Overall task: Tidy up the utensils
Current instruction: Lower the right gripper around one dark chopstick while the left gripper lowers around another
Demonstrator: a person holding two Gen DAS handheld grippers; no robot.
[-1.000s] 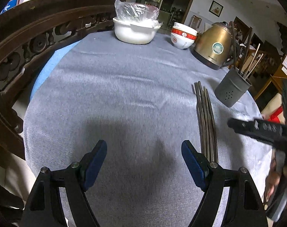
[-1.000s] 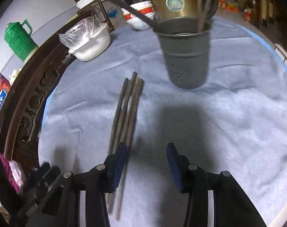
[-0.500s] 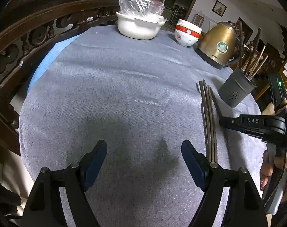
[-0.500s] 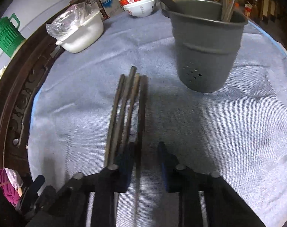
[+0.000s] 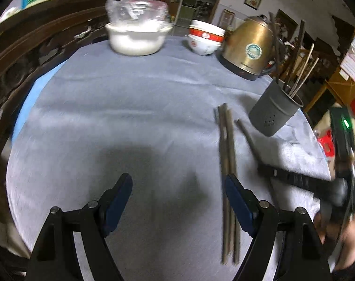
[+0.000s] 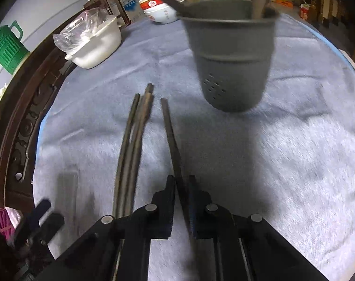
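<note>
My right gripper (image 6: pixel 181 182) is shut on one dark chopstick (image 6: pixel 170 131), lifted off the cloth and pointing toward the grey perforated utensil holder (image 6: pixel 233 70). Three more dark chopsticks (image 6: pixel 130 145) lie in a bundle on the grey tablecloth just left of it. In the left wrist view the held chopstick (image 5: pixel 247 135) angles away from the bundle (image 5: pixel 227 154), with the right gripper (image 5: pixel 261 169) at the right. The holder (image 5: pixel 274 114) has several chopsticks standing in it. My left gripper (image 5: pixel 177 187) is open and empty, low over the cloth, its right finger beside the bundle.
A gold kettle (image 5: pixel 250 49), stacked red-and-white bowls (image 5: pixel 205 39) and a white pot covered with plastic (image 5: pixel 137 37) stand at the table's far side. A dark carved wooden chair back (image 5: pixel 25 53) curves along the left edge. A green jug (image 6: pixel 6 46) stands beyond it.
My right gripper has closed on one chopstick and drawn it off the bundle, swinging its tip toward the holder. The left gripper has stayed open and shifted slightly forward.
</note>
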